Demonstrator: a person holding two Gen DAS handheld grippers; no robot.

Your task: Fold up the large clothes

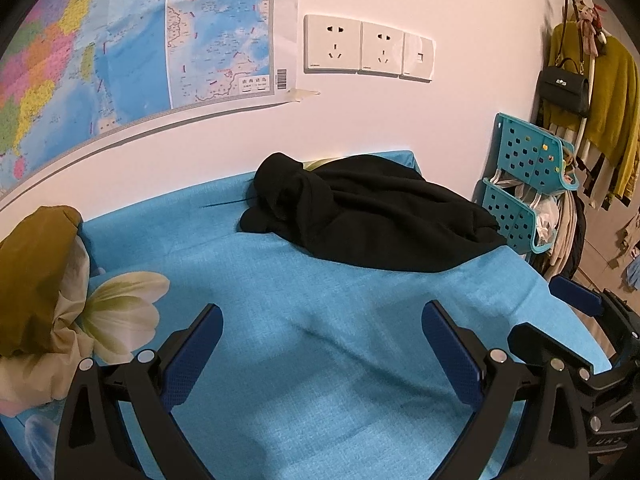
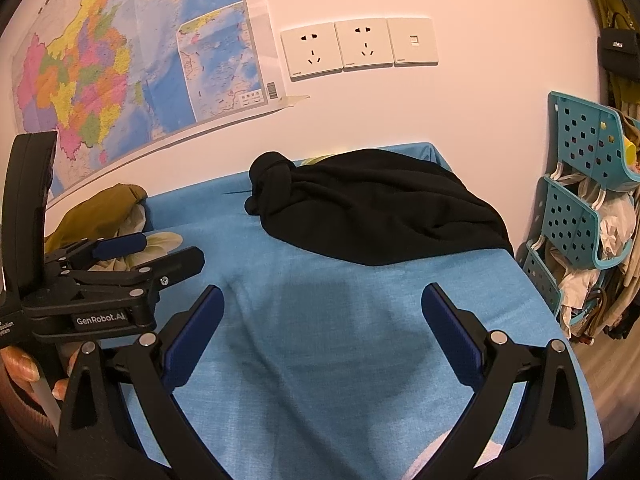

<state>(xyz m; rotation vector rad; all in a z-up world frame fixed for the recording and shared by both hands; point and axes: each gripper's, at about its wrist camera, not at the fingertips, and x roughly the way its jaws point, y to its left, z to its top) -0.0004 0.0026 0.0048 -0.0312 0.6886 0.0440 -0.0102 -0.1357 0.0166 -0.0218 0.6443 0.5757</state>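
Blue-padded fingers of left gripper (image 1: 322, 356) spread wide in the foreground, nothing between them, only bare blue cloth (image 1: 304, 320) beneath. Same for right gripper (image 2: 322, 344): jaws wide apart, empty, hovering over the covered table. Left gripper also seen from the right wrist view (image 2: 148, 252), side on, at the left edge, a hand (image 2: 24, 376) wrapped round its handle.

Black garment (image 1: 376, 216) heaped at the far end of the table, against the wall, well apart from both grippers. Crumpled, not spread: one end bunched into a knot-like lump (image 2: 272, 180) (hood or sleeve, cannot tell which). Sliver of something yellow-green peeking out behind it.

Progress, as a judgement: nothing done yet on this piece. No flat panel, no crease, no aligned edges. Left to do: reach across, pull it onto the open cloth, untangle and flatten, then fold.

Further out: olive and cream fabric bundle (image 1: 40, 280) at the left edge of the table, flower print beside it. Wall map (image 2: 120, 72) above left, sockets (image 2: 356, 46) centre. Teal perforated rack (image 2: 584, 184) to the right, stuffed with bags; hanging clothes and a dark handbag (image 1: 564, 90) beyond.
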